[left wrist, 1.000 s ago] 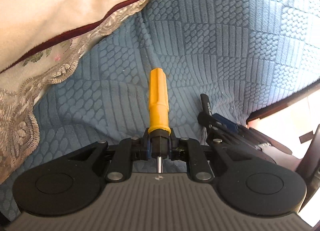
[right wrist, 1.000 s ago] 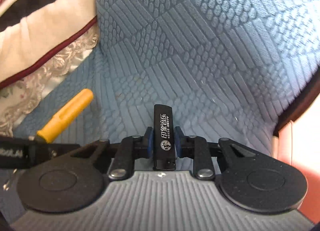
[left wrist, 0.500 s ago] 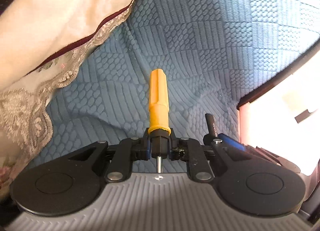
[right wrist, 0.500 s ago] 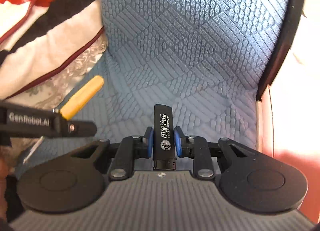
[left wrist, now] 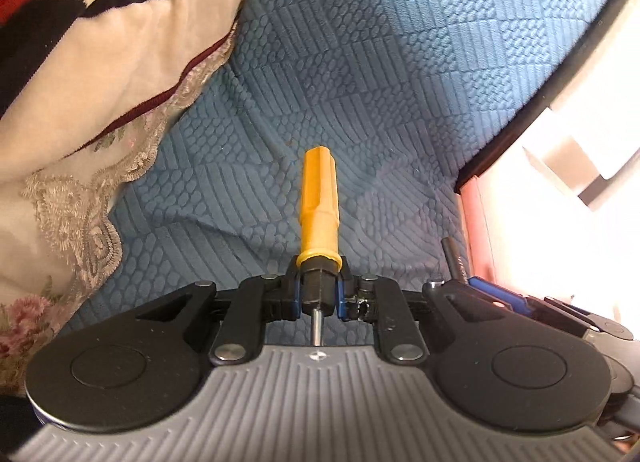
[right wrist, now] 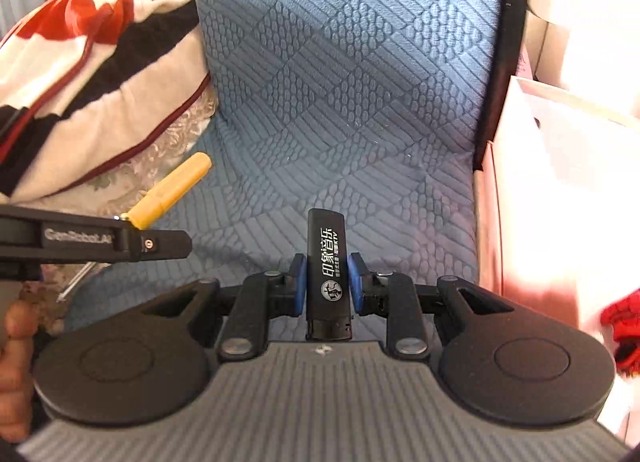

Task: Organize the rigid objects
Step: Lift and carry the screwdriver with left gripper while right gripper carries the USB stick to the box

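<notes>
My left gripper [left wrist: 319,294] is shut on a yellow-handled screwdriver [left wrist: 319,202], gripping its black collar, handle pointing away, metal shaft toward the camera. It hangs above the blue textured sofa seat [left wrist: 400,82]. My right gripper [right wrist: 327,282] is shut on a black lighter [right wrist: 326,262] with white print, held upright above the same seat [right wrist: 340,102]. In the right wrist view the left gripper [right wrist: 152,244] and the screwdriver [right wrist: 172,190] show at the left. In the left wrist view the lighter's tip [left wrist: 452,258] and right gripper show at the right.
A cream, black and red cushion with lace trim [left wrist: 100,102] lies at the left on the seat, also in the right wrist view [right wrist: 92,94]. A pink-white box [right wrist: 540,182] stands right of the sofa's dark edge [right wrist: 504,62]. A red item [right wrist: 624,326] shows at far right.
Both grippers have risen and pulled back from the seat, each still holding its object. More of the cushion and the box at the right has come into view.
</notes>
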A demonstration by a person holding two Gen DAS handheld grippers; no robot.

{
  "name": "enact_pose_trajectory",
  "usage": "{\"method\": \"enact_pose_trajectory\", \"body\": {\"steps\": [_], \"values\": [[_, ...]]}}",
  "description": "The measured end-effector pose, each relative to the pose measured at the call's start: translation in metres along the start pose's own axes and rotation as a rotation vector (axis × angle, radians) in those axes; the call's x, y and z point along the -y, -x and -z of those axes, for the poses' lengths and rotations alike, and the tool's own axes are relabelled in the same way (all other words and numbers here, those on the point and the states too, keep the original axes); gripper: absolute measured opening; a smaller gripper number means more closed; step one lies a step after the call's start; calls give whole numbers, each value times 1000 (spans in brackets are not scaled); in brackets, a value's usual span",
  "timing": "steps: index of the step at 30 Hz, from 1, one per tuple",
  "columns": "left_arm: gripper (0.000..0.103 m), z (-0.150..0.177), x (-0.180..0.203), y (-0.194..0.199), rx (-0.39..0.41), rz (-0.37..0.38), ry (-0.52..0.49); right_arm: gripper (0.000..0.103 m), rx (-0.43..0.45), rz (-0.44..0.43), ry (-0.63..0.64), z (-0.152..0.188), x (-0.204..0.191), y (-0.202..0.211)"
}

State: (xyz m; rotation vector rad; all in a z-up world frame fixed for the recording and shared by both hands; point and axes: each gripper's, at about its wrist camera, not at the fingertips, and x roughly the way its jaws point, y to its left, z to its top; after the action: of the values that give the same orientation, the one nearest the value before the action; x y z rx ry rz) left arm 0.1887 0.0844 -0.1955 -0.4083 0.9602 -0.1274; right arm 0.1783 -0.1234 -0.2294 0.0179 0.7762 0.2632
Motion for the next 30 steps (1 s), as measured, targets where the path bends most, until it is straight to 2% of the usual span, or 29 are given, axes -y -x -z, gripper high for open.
{"method": "enact_pose_trajectory", "body": {"steps": [6,16,20,24,30], "values": [[18,17,12,13,-9,32,-20,25,15,6,-57,11,11,28],[18,28,42,45,33,68,-54,25,45,8,-60,26,23,65],[18,27,57,56,51,71,-77,25,68,10,-69,21,32,83],[18,24,67,67,47,94,-28,25,76,1,-83,10,44,102],[18,11,97,80,60,125,-7,25,110,16,-65,-13,60,131]]}}
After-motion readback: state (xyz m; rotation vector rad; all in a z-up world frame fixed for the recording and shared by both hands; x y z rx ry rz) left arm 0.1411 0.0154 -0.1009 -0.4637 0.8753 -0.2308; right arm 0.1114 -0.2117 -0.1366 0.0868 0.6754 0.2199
